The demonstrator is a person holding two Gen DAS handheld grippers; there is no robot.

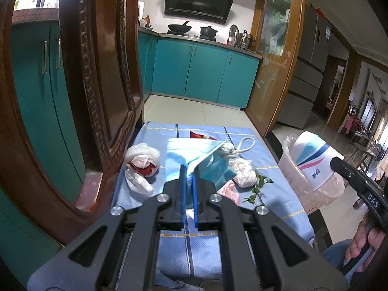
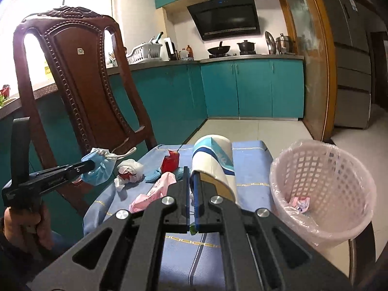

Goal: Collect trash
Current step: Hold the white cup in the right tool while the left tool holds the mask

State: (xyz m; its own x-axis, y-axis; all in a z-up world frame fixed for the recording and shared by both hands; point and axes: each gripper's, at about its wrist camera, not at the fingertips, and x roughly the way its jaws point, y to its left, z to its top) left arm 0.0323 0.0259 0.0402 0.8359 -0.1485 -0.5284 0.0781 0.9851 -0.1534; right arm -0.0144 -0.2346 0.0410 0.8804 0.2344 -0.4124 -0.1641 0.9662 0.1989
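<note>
- Holding a blue face mask [image 1: 191, 155], the left gripper [image 1: 188, 172] has its blue pads pinched tight on the mask's edge, lifted clear above the bench [image 1: 274, 194].
- Over on the other side, the right gripper [image 2: 192, 177] is clamped on the rim of a paper cup [image 2: 213, 160], white with blue stripes, tilted on its side.
- The left wrist view shows that cup [image 1: 315, 160] hanging right over the pink basket [image 1: 291, 165]; the right wrist view has the basket [image 2: 322, 177] off to the right, with a scrap of pink paper [image 2: 300, 202] at its bottom.
- Only the right wrist view shows the left hand [image 2: 26, 223] gripping its handle, tool pointing level across the bench with the mask [image 2: 97, 169] dangling from the tip.
- Only the left wrist view shows the right hand [image 1: 363, 242] at the frame's edge.
- Left on the blue cloth: a crumpled white bag with red inside [image 1: 143, 160], a white tissue ball [image 1: 242, 172], a green sprig [image 1: 259, 186], a pink wrapper [image 2: 152, 191] and a red carton [image 2: 171, 161].
- A carved wooden chair [image 2: 80, 77] stands close at the bench's left side.
</note>
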